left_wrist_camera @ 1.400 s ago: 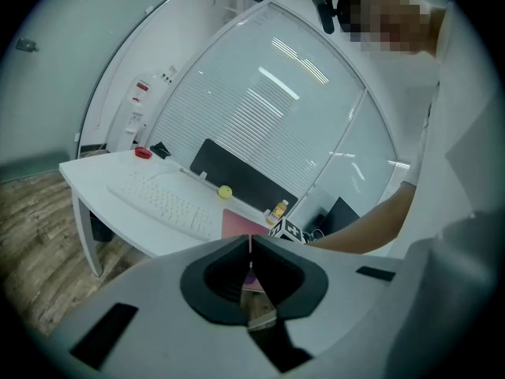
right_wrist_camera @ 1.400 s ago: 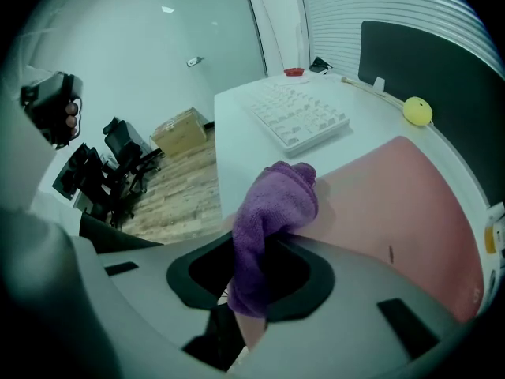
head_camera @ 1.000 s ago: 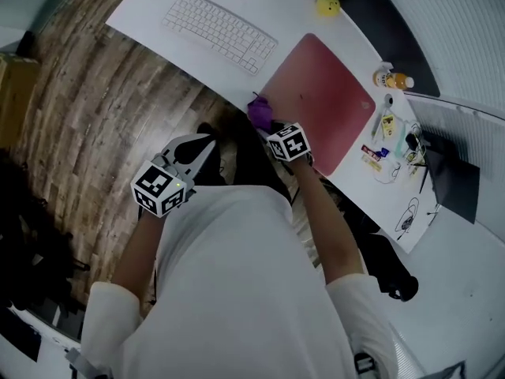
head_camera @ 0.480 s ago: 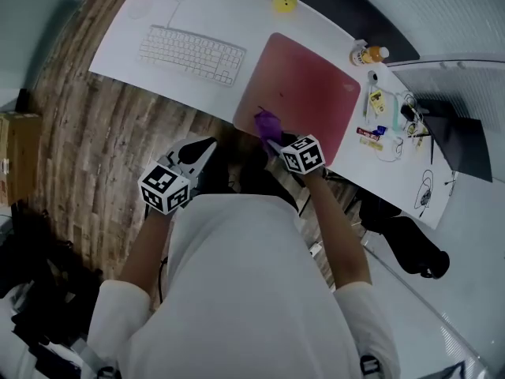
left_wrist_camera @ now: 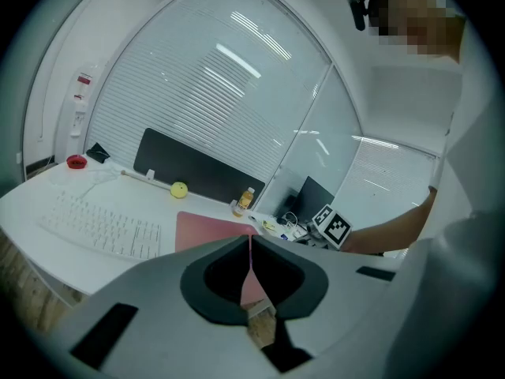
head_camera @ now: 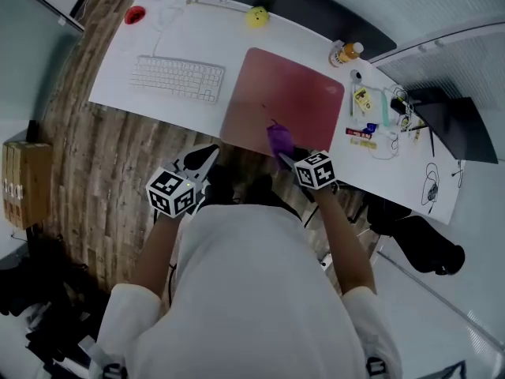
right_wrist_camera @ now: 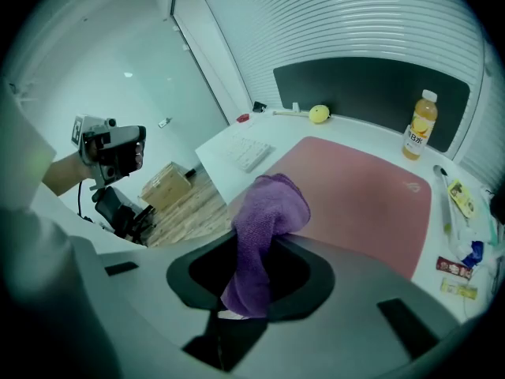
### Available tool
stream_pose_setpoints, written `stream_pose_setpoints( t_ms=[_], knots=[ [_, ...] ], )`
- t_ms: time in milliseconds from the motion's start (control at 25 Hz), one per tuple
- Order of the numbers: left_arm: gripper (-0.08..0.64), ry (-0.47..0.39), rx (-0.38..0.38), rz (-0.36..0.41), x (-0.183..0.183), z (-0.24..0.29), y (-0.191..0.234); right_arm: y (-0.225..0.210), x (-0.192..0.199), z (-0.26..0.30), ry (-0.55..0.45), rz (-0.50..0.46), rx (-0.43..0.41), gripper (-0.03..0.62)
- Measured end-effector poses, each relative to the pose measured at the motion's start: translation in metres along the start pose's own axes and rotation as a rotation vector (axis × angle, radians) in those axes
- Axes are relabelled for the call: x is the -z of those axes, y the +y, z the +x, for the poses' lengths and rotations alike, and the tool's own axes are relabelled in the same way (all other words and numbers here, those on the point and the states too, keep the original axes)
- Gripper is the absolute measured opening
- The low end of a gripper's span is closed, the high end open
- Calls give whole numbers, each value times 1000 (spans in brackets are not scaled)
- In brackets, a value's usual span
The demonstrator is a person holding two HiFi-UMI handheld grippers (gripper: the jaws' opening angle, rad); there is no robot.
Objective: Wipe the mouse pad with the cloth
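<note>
Right gripper view: right gripper [right_wrist_camera: 264, 245] pinches cloth [right_wrist_camera: 272, 204] at mouse pad [right_wrist_camera: 359, 192] near edge.
Left gripper [left_wrist_camera: 250, 247]: jaws pressed together, apart from mouse pad.

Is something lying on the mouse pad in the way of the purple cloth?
Nothing visible does. The right gripper holds the cloth at the near edge of the mouse pad, whose surface looks bare.

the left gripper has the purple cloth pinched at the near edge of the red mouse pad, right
No, the gripper is the wrong one: the right gripper has the purple cloth pinched at the near edge of the red mouse pad. The right gripper view shows the cloth between its jaws. The left gripper is shut on nothing in its own view.
</note>
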State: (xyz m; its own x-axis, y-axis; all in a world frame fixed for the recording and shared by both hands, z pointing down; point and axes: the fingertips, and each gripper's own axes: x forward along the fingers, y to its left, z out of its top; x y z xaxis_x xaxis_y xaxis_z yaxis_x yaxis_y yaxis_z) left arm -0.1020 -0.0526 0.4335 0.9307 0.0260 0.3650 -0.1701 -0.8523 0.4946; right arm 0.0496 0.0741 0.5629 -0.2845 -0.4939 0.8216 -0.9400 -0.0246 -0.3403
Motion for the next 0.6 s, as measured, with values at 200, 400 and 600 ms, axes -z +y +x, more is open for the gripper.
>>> stream_pose_setpoints(
  t_ms=[200, 400, 600],
  knots=[
    [25, -20, 0, 1, -9, 11, -23, -15, 2, -39, -64, 19, 21, 112],
    [25, -42, 1, -10, -19, 13, -40, -29, -1, -82, -153, 57, 53, 112],
    [25, -74, -13, -13, -34, 11, -44, -46, -5, -120, -235, 98, 96, 112]
  ],
)
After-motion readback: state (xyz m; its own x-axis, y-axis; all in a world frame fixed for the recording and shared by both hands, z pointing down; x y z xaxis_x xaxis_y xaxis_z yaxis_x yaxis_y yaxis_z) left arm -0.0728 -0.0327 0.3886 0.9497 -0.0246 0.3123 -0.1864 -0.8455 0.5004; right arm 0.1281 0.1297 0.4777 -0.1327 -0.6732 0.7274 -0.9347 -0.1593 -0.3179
